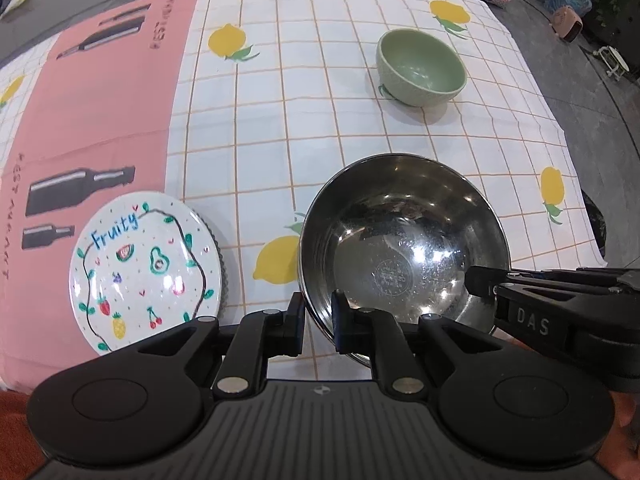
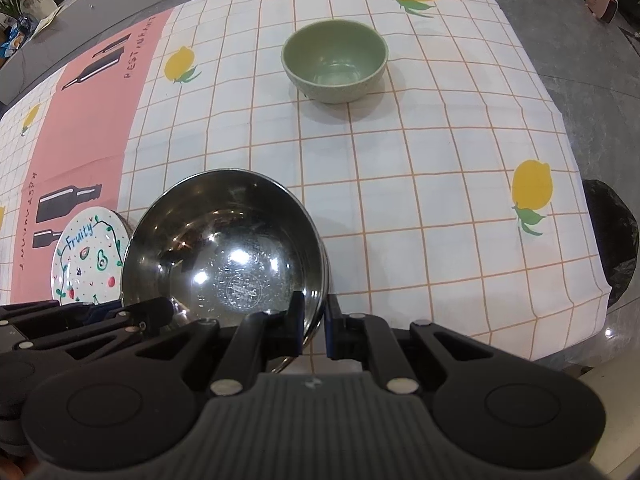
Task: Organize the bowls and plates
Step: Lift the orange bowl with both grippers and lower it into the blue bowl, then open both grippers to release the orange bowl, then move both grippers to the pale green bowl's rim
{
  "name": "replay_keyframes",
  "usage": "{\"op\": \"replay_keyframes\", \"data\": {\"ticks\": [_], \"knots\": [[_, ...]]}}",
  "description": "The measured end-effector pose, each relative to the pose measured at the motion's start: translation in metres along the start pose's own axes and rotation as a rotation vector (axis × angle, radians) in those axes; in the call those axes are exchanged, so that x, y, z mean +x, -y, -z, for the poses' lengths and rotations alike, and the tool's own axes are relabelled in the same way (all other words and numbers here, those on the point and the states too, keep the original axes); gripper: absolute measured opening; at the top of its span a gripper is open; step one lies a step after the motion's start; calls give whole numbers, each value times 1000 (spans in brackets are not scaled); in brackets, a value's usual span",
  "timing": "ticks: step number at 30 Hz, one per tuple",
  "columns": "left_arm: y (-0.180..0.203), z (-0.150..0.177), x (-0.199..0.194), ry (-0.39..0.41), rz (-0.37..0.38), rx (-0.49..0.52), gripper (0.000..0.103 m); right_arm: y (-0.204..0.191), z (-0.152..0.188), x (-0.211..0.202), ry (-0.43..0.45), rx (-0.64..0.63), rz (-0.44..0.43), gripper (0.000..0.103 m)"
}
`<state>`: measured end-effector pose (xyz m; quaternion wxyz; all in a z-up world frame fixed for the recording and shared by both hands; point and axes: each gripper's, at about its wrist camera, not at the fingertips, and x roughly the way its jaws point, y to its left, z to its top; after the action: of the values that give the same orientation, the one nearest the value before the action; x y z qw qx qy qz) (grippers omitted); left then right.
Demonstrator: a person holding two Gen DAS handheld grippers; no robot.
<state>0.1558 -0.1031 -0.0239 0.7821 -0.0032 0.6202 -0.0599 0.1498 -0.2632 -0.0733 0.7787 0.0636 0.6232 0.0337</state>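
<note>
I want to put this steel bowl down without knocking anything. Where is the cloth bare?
Bare cloth lies between the steel bowl and the green bowl, and to the right toward the table edge. It is crowded on the left, where the Fruity plate sits close beside the steel bowl.

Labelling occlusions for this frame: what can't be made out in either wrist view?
- Whether the steel bowl touches the checked lemon tablecloth: left tool and right tool hide its near rim in both views.
- What lies under the white "Fruity" plate: only a dark ridged edge shows behind it.
- Plate's near edge, right view: left tool covers it.
</note>
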Motion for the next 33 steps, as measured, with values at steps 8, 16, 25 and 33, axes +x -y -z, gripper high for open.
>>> {"op": "replay_keyframes", "data": {"ticks": [8,16,25,33], "knots": [[1,0,1,6,-5,31,17,0,-1,2,4,-9,8,7],[0,5,-1,58,-21,65,33,-1,0,1,6,-6,9,13],[-13,6,-29,273,13,113,44,4,2,-13,50,7,-16,46],[-22,-3,-55,454,14,118,44,7,-4,-47,205,34,-42,58]]}}
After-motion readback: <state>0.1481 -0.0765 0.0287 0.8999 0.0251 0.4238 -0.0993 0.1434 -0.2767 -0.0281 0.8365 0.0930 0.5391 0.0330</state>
